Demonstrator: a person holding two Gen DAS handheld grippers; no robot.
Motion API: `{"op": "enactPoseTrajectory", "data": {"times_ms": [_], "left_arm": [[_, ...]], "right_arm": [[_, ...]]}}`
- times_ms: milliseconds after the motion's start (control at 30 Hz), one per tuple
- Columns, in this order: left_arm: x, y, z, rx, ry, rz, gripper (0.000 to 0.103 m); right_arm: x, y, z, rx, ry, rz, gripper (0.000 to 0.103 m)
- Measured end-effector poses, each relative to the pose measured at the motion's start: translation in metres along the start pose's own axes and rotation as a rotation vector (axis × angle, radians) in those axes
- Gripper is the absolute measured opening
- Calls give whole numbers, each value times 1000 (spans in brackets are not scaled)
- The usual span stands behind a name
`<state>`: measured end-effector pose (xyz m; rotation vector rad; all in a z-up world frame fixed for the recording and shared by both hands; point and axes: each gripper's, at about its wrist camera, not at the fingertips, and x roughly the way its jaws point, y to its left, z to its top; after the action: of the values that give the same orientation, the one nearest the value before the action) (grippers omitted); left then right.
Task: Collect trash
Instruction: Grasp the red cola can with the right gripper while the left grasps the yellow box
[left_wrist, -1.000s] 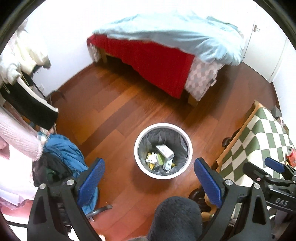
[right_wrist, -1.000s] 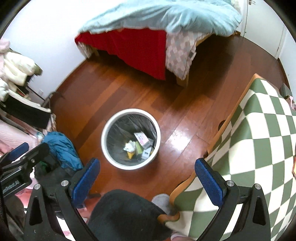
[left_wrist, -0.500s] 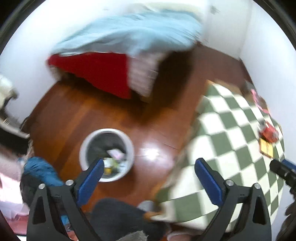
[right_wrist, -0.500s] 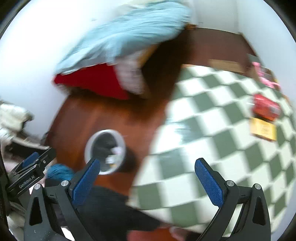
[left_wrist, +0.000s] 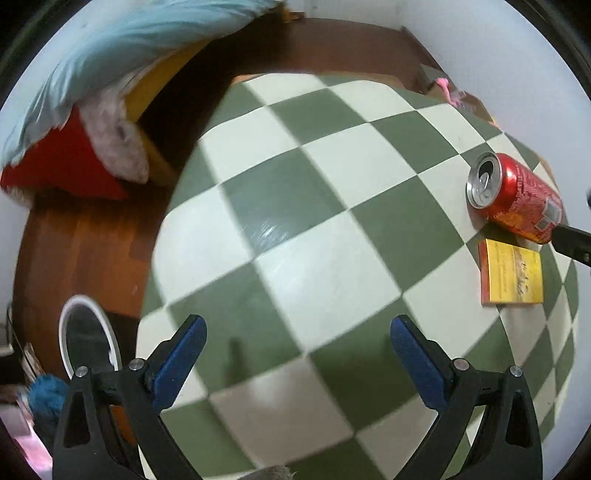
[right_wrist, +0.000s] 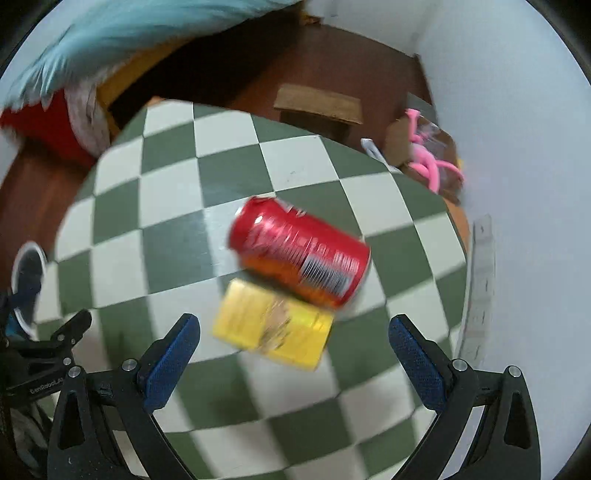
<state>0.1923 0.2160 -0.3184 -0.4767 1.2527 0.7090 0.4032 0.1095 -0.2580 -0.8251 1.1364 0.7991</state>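
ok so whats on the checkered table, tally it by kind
red can, lying on its side: 1
yellow box, flat beside the can: 1
total: 2

One red can (right_wrist: 299, 251), one yellow box (right_wrist: 273, 328), one bin (left_wrist: 90, 341), two tongs.

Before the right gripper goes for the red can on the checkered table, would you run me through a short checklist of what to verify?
1. Right gripper open and holding nothing: ok.
2. Left gripper open and holding nothing: ok.
3. Red can lying on its side, in front of the right gripper: ok.
4. Yellow box clear of the can: not ok, it lies right beside it, on the approach side.
5. Can empty: cannot tell.
6. Trash bin visible by the table: ok.
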Motion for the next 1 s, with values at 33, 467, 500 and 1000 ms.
{"op": "enactPoseTrajectory", "data": {"times_ms": [33, 467, 500, 1000], "left_arm": [[2, -3, 3, 13, -4, 5, 102], [18, -18, 25, 102, -40, 34, 102], [19, -19, 26, 102, -39, 38, 102], [-13, -73, 28, 387, -130, -36, 102]], "right_arm": [[7, -1, 6, -46, 2, -15, 103], [85, 27, 60, -380, 132, 14, 102], [90, 26, 61, -374, 146, 28, 94], [72, -81, 11, 262, 150, 151, 81]]}}
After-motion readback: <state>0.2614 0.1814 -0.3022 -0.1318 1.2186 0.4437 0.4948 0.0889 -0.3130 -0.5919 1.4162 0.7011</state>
